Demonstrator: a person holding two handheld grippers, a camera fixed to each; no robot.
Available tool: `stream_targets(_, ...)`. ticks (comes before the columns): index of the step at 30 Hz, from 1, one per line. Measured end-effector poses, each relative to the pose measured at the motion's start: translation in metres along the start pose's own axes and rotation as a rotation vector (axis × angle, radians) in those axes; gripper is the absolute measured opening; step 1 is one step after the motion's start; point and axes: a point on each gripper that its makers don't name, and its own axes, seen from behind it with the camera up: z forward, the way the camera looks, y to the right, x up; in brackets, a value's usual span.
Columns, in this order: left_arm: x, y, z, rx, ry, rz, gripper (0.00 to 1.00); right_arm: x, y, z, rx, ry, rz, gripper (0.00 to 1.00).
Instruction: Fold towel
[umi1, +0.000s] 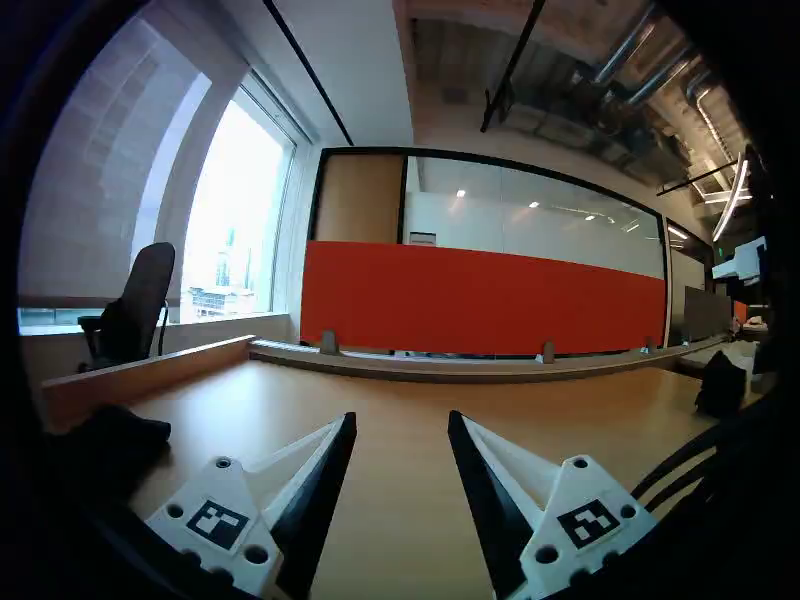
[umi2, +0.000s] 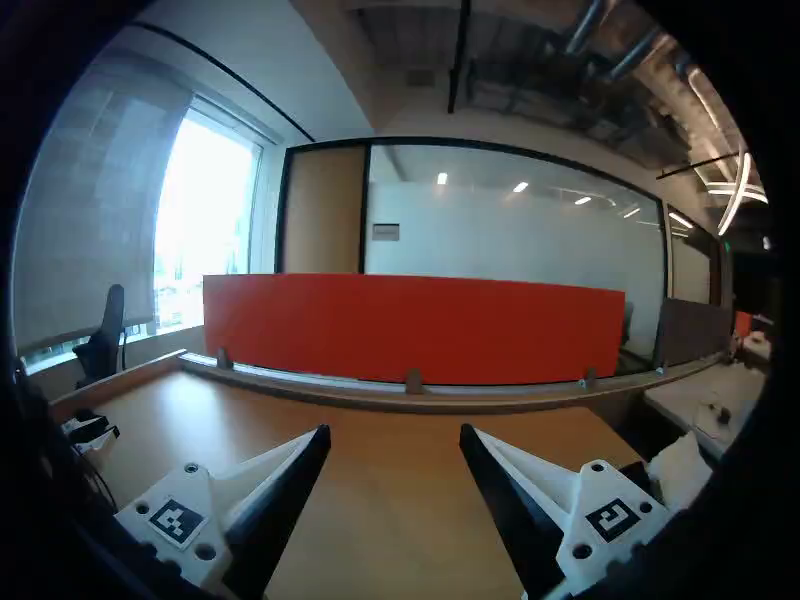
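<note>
My left gripper (umi1: 400, 420) is open above a bare wooden desk (umi1: 400, 400), with nothing between its white and black fingers (umi1: 310, 480). My right gripper (umi2: 395, 432) is also open over the same wooden desk (umi2: 390, 440), and its fingers (umi2: 270, 490) hold nothing. A dark soft heap (umi1: 110, 440) lies on the desk at the left of the left gripper view; I cannot tell whether it is cloth. A white crumpled thing (umi2: 685, 465) sits at the desk's right edge in the right gripper view.
An orange divider panel (umi1: 480, 300) (umi2: 410, 325) runs along the desk's far edge. A black office chair (umi1: 135, 310) stands by the window at the left. A dark object (umi1: 720, 385) sits at the right. A small white and black item (umi2: 88, 428) lies at the left.
</note>
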Motion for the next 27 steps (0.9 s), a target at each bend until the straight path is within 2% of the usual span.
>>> stream_targets(9,-0.008,-0.002,-0.001,0.010,-0.014,0.020,0.67,-0.002,0.011,-0.003,-0.017,-0.004,0.001,1.00)
stream_targets(18,-0.013,0.005,0.002,0.008,-0.026,0.076,0.67,-0.006,0.015,-0.002,-0.017,-0.008,0.005,1.00)
stream_targets(27,-0.014,0.008,0.002,0.005,-0.026,0.081,0.67,-0.005,0.015,-0.003,-0.013,-0.001,0.019,1.00)
